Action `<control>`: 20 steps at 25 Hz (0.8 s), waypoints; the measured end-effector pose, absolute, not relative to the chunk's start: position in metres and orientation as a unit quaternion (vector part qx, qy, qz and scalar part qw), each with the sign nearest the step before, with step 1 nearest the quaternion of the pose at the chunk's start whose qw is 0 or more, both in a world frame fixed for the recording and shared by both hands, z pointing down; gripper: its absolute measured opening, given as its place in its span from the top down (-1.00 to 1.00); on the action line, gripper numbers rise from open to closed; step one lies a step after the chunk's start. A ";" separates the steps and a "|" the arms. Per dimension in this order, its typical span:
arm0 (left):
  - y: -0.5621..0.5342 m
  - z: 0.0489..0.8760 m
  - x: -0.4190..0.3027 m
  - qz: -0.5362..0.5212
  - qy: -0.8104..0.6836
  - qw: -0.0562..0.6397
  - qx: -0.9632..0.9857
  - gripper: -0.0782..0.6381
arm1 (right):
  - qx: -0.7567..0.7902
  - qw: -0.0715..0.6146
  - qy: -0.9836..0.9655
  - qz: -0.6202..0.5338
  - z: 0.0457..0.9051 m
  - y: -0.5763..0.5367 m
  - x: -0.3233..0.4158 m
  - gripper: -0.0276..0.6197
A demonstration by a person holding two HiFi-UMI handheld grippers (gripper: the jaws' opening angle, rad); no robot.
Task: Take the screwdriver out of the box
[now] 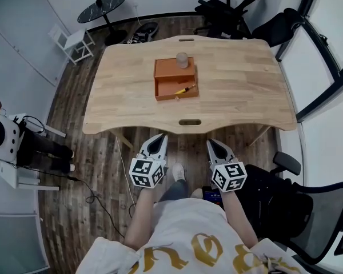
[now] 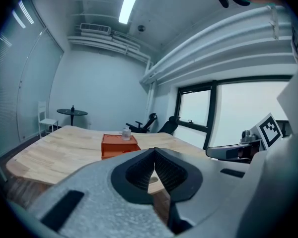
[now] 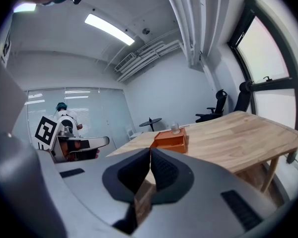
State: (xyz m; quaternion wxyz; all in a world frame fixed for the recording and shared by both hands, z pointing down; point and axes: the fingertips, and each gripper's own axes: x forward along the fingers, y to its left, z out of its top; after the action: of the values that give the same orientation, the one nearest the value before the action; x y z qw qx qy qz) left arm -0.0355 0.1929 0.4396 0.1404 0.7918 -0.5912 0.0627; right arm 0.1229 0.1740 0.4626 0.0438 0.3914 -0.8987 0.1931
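An orange box [image 1: 175, 79] sits in the middle of the wooden table [image 1: 126, 96], its front drawer pulled out. A yellow-handled screwdriver [image 1: 184, 89] lies in the drawer. A small clear jar [image 1: 182, 60] stands on the box's lid. Both grippers hang short of the table's near edge, well away from the box. My left gripper [image 1: 158, 143] is shut with nothing in it, and so is my right gripper [image 1: 217, 147]. The left gripper view shows the box [image 2: 118, 145] far ahead past the closed tips [image 2: 154, 152]. In the right gripper view the box [image 3: 171, 140] lies beyond the closed tips [image 3: 150, 152].
Black office chairs [image 1: 228, 10] stand behind the table, with a round black side table [image 1: 101, 7] and a white chair [image 1: 74, 41] at the back left. Another black chair [image 1: 308, 210] is close on my right. A white device [image 1: 3, 136] stands on the floor at the left.
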 end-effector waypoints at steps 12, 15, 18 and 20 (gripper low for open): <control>0.054 0.454 -0.073 0.057 -0.574 0.148 0.804 0.75 | 0.406 0.087 -0.884 0.215 0.497 0.047 0.094 0.88; 0.009 0.454 -0.091 0.054 -0.565 0.152 0.809 0.75 | 0.423 0.086 -0.875 0.221 0.498 0.006 0.085 0.88; -0.033 0.457 -0.108 0.054 -0.555 0.159 0.814 0.76 | 0.435 0.092 -0.867 0.226 0.502 -0.032 0.071 0.88; -0.059 0.460 -0.118 0.054 -0.546 0.166 0.819 0.76 | 0.443 0.099 -0.862 0.227 0.505 -0.051 0.061 0.88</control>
State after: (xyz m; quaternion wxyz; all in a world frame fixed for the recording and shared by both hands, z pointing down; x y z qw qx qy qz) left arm -0.1181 -0.0588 0.4600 0.1661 0.8194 -0.5460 0.0544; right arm 0.0610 -0.0508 0.5046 0.0992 0.4428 -0.8617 0.2270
